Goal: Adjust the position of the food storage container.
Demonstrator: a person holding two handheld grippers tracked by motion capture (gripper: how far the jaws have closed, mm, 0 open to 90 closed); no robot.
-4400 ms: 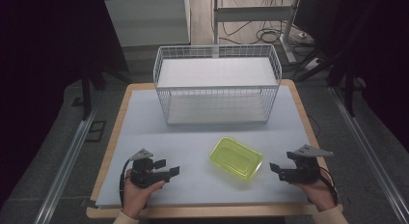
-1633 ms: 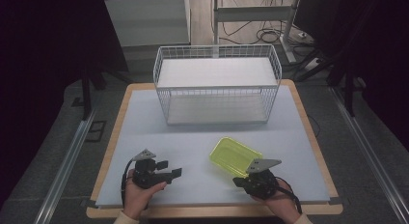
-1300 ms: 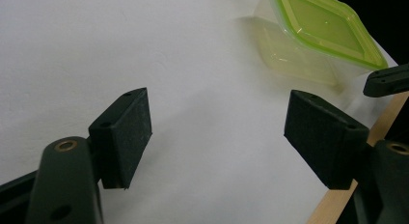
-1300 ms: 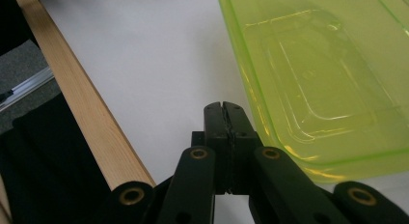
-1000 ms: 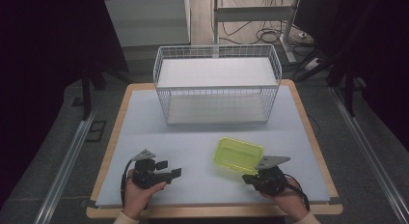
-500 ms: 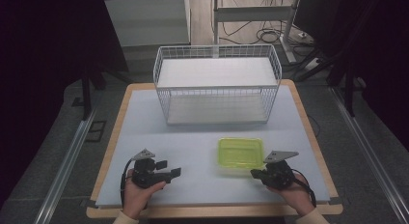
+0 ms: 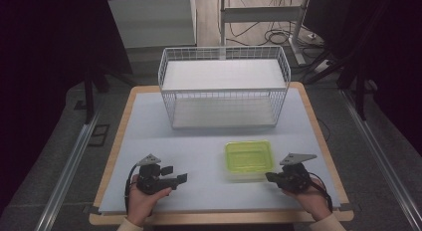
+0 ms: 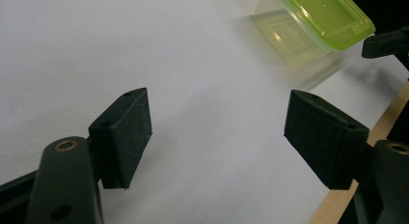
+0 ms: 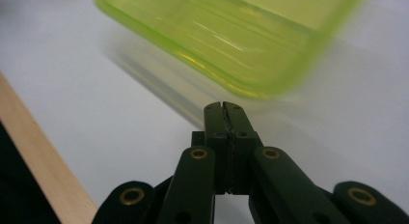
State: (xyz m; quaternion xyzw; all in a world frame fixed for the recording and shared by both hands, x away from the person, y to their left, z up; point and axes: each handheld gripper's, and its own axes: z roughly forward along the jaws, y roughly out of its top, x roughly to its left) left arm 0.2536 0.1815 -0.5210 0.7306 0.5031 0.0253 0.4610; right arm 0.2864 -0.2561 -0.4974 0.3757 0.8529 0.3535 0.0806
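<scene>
Nearest us, at the table's (image 7: 149,121) near edge, we see the left gripper (image 7: 180,178) held low on the left, its jaws spread wide over bare white surface with nothing between them. On the right, the right gripper (image 7: 269,177) rests just beside the near right corner of the green container (image 7: 248,158) — its jaws pressed flat together, holding nothing; whether the tips touch the container we cannot tell. The container sits right of centre on the near half of the table, its outline blurred. Farther off stands a white wire basket (image 7: 224,94), well apart from the container — toward the table's far edge.
</scene>
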